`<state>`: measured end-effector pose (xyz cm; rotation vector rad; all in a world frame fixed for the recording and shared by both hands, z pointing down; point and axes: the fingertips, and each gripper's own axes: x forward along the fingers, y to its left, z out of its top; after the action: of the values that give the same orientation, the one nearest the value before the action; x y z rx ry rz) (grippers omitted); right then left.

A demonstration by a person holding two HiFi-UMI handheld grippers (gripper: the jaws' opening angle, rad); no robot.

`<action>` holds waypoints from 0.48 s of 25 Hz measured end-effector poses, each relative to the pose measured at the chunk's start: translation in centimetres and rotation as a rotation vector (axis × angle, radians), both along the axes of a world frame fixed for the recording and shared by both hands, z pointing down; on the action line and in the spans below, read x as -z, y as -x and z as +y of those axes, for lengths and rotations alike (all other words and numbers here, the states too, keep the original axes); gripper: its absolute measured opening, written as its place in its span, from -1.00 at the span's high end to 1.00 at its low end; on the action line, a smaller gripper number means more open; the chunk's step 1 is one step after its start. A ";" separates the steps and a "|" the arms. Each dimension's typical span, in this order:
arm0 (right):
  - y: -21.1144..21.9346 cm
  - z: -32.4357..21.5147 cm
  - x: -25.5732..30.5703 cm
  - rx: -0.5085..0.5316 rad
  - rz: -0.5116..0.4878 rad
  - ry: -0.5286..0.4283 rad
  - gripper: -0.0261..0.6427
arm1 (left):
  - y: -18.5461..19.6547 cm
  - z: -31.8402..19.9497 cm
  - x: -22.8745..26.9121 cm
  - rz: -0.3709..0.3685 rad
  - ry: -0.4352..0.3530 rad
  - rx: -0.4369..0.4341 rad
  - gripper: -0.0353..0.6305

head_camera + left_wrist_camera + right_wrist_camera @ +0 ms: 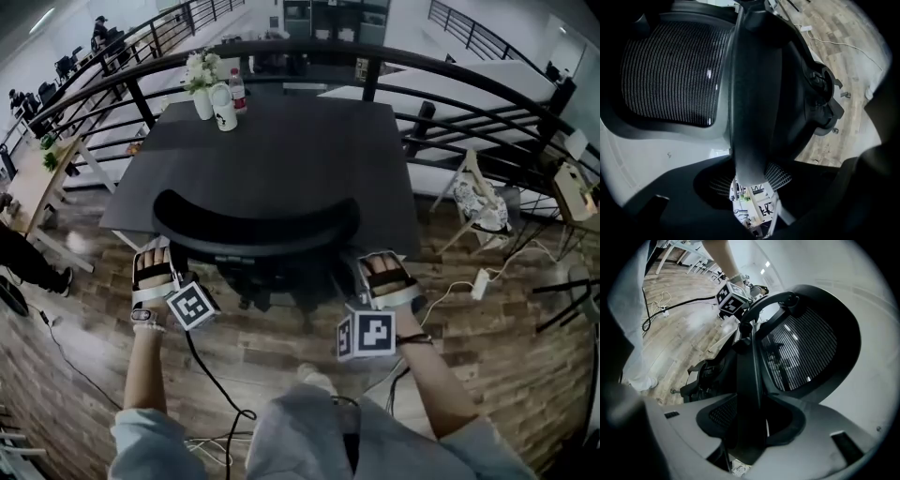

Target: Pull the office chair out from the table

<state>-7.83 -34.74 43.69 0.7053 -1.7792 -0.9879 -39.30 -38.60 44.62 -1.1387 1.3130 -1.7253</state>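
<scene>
Left fingers [670,206]: clamped tight! The left gripper [159,248] has the rim of the backrest [750,117] pinched between its pads, with mesh showing on either side.
Right fingers [675,437]: same story here. The right gripper [364,258] is closed on the chair's opposite back edge, and the frame sits wedged in the gap.
Office chair [253,225]: tucked right in. The curved top of its back lies along the near edge of the bench [281,150], and its base is a dark mass underneath.
Hands: one at each end of the chair's back, left hand [150,272] and right hand [384,277], both level with the rim.
Marker cubes: the left cube [192,306] and right cube [367,333] are both on the person's side of the chair.
Bench top: black and broad, stretching away beyond the chair.
Far corner: a vase of white flowers [202,80], a white cup [224,111] and a bottle [238,91] sit huddled together. They are well apart from the chair, out past its left end.
Railing [450,84]: a dark curved rail, farther from the chair than the bench.
Floor [84,337]: wood planks around the chair. A black cable [208,375] snakes across them on the person's side, and a white power strip [482,283] lies off to the chair's right.
Person: light trousers [309,422], standing directly behind the chair.
</scene>
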 end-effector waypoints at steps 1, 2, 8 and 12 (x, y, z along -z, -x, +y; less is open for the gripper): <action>0.0 0.1 0.0 -0.002 0.000 0.004 0.37 | 0.1 0.1 0.0 -0.003 -0.003 -0.004 0.28; 0.0 0.3 0.0 -0.004 0.002 0.008 0.37 | 0.0 0.2 0.1 -0.005 -0.004 -0.007 0.28; -0.1 2.9 0.1 -0.018 -0.001 0.010 0.37 | 0.0 3.1 0.4 -0.008 0.003 0.004 0.28; 0.3 5.6 -0.2 -0.022 -0.006 0.015 0.37 | 0.2 6.2 0.3 0.016 0.002 0.011 0.28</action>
<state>-8.14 -29.18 43.88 0.7177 -1.7782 -0.9579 -39.53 -32.44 44.36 -1.1502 1.3297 -1.7293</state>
